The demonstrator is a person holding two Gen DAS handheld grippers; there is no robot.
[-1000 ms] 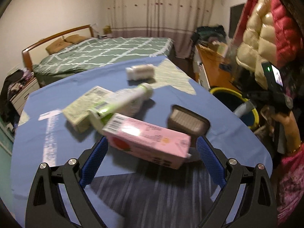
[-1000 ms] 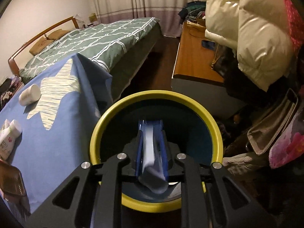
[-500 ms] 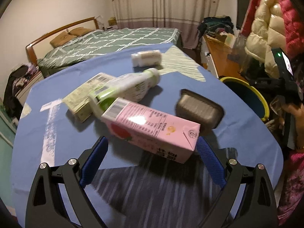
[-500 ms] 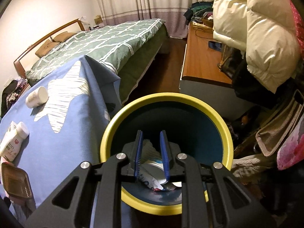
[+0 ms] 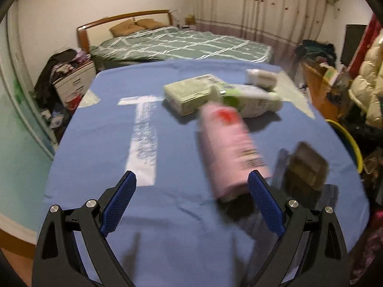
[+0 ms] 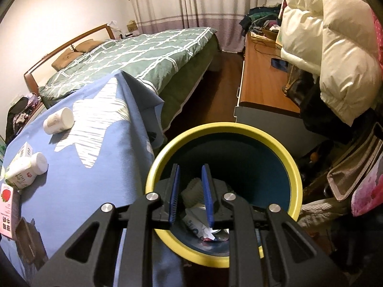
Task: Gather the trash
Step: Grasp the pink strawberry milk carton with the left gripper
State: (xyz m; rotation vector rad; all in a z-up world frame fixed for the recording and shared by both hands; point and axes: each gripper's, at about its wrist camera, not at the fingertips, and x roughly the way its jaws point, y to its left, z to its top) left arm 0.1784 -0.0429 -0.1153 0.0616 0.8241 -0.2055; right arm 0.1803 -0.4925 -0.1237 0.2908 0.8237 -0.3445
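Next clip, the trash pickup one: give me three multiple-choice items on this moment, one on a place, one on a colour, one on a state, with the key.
1. Where is the right gripper?
A. over the bin
B. over the bed
C. over the desk

2. What colour is the bin's rim?
A. red
B. yellow
C. white

3. How is the left gripper?
A. shut on the carton
B. shut on nothing
C. open, holding nothing

Key:
1 A, the right wrist view looks down past its fingers into the bin, onto wrappers at the bottom.
2 B, a yellow ring tops the dark blue inside.
3 C, its blue pads stand wide apart, and the pink carton lies on the blue tablecloth beside one pad.
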